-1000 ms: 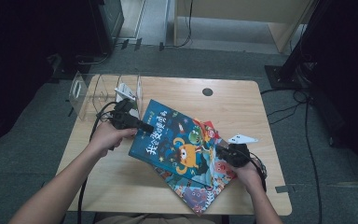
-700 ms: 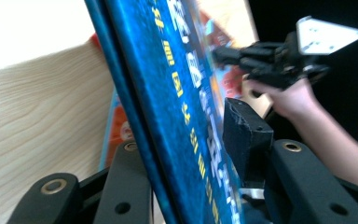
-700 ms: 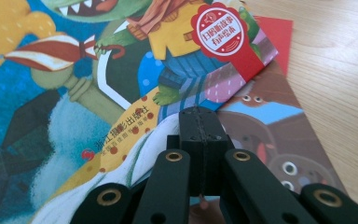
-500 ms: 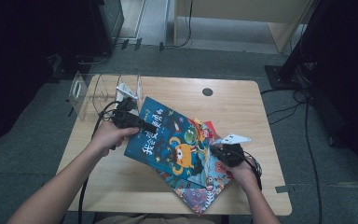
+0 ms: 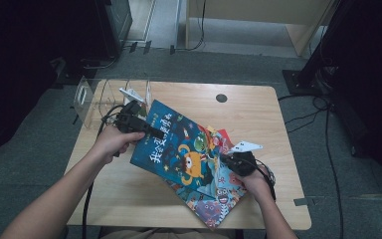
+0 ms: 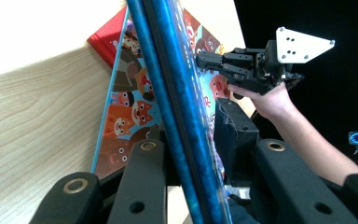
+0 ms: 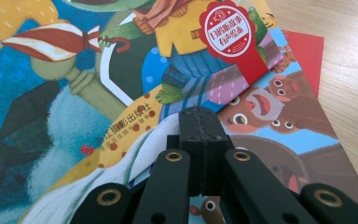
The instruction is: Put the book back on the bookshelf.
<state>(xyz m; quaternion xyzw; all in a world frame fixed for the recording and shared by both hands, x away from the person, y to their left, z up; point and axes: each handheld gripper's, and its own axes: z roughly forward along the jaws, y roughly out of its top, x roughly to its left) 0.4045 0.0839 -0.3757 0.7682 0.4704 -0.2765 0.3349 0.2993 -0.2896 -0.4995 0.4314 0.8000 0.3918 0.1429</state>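
Lying tilted across the middle of the wooden surface (image 5: 258, 114), the blue picture book (image 5: 179, 152) rests on a stack of other picture books (image 5: 219, 199), with a red book (image 5: 226, 137) peeking out at the far right edge of the pile. The left claw (image 5: 151, 131) has the blue book's upper left edge between its jaws; the jaws have just been closing, and in the left gripper view the book's edge (image 6: 177, 107) runs up between them as a blue band, though whether the pads already press on it is hard to make out because the book itself covers the contact. The right claw (image 5: 227, 162) sits with its jaws shut together, tips pressed down on the book covers near the blue book's lower right corner; in the right gripper view the closed jaws (image 7: 203, 140) meet over a cover with cartoon animals, and what lies under the tips is hidden. A clear plastic rack (image 5: 99, 97) stands at the far left corner of the surface, its dividers faint against the dark floor. The lower books are largely covered, so their number cannot be told.
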